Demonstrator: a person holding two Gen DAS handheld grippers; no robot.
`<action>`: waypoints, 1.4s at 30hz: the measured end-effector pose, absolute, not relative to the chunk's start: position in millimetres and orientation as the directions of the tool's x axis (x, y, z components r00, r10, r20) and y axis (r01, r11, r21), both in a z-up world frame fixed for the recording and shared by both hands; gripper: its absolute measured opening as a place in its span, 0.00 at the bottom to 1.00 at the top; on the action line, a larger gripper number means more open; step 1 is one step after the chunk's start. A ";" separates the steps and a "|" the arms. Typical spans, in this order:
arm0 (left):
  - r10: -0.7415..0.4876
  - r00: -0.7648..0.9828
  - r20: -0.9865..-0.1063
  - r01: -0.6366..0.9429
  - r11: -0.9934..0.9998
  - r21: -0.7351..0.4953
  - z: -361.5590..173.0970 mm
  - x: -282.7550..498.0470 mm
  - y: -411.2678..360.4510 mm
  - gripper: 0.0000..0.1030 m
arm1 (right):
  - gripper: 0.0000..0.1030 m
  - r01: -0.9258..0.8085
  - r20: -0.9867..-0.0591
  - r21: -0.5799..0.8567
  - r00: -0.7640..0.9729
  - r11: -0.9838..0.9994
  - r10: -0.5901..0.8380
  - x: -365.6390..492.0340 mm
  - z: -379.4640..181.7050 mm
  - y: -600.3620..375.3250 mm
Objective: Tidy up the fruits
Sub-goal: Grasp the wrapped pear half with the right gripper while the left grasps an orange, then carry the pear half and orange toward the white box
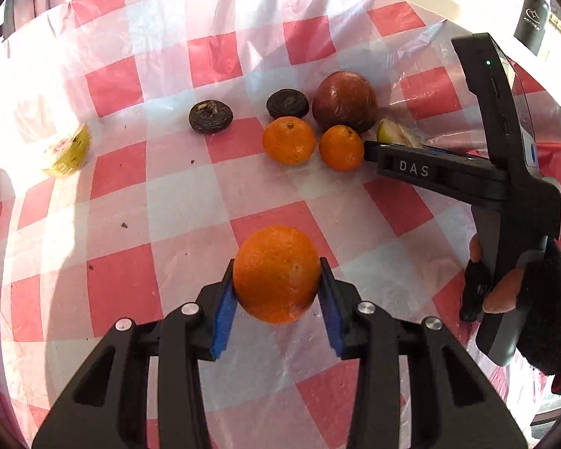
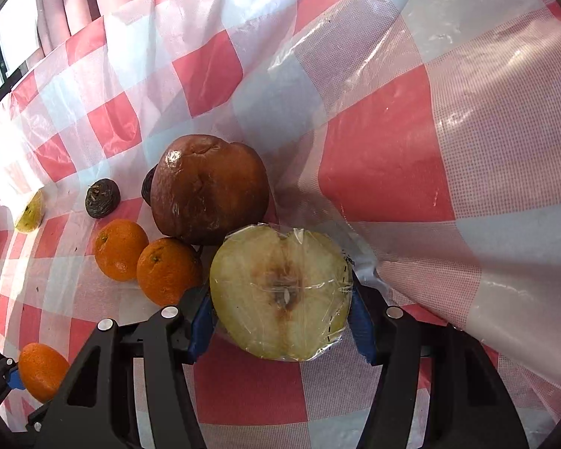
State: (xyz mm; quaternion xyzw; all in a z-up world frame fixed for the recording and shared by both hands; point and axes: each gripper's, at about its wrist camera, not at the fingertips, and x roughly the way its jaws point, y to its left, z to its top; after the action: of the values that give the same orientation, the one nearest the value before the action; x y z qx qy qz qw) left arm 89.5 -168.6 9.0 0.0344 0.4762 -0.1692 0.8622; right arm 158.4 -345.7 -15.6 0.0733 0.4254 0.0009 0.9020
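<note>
- Fruit is partly grouped: two small oranges (image 1: 288,140) lie side by side, just in front of a large brown-red fruit (image 1: 345,101), with a dark dried fruit (image 1: 287,103) at its left.
- Left gripper (image 1: 276,280) grips a third orange (image 1: 276,274) between its blue pads, near the cluster but apart from it.
- Right gripper (image 2: 282,308) is closed on a plastic-wrapped apple half (image 2: 280,293), cut face toward the camera, just beside the brown-red fruit and the nearer small orange.
- Left to do, judging by the layout: a second dark dried fruit (image 1: 210,116) lies a little apart, and a yellow fruit half (image 1: 68,151) well apart at the left of the checked tablecloth (image 1: 131,224).
- Roughly midway, I judge; both held fruits are not yet released.
</note>
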 end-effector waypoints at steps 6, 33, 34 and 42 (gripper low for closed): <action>-0.232 0.471 -0.851 0.298 0.950 -0.094 11.0 49.0 -128.7 0.39 | 0.57 0.067 -0.777 0.096 0.629 0.993 0.033 158.3 -14.4 -334.1; -0.234 0.438 -0.868 0.280 0.953 -0.116 25.3 -33.6 -33.8 0.40 | 0.57 -0.001 -0.861 0.100 0.501 0.995 0.087 -8.3 -12.2 -220.8; -0.237 0.437 -0.868 0.283 0.952 -0.117 27.7 -37.5 -30.2 0.40 | 0.57 -0.003 -0.865 0.103 0.494 0.995 0.091 -14.5 -12.1 -216.7; -0.275 0.442 -0.854 0.312 0.940 -0.141 51.8 -70.2 -9.4 0.40 | 0.57 -0.021 -0.889 0.119 0.443 0.993 0.116 -58.9 -7.5 -187.7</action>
State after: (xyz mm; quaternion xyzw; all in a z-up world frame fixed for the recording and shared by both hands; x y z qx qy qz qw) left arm -70.2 -9.4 51.8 0.0183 0.4991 -0.1728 0.8489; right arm -58.9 -187.7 -7.5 0.0451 0.5261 0.0406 0.8482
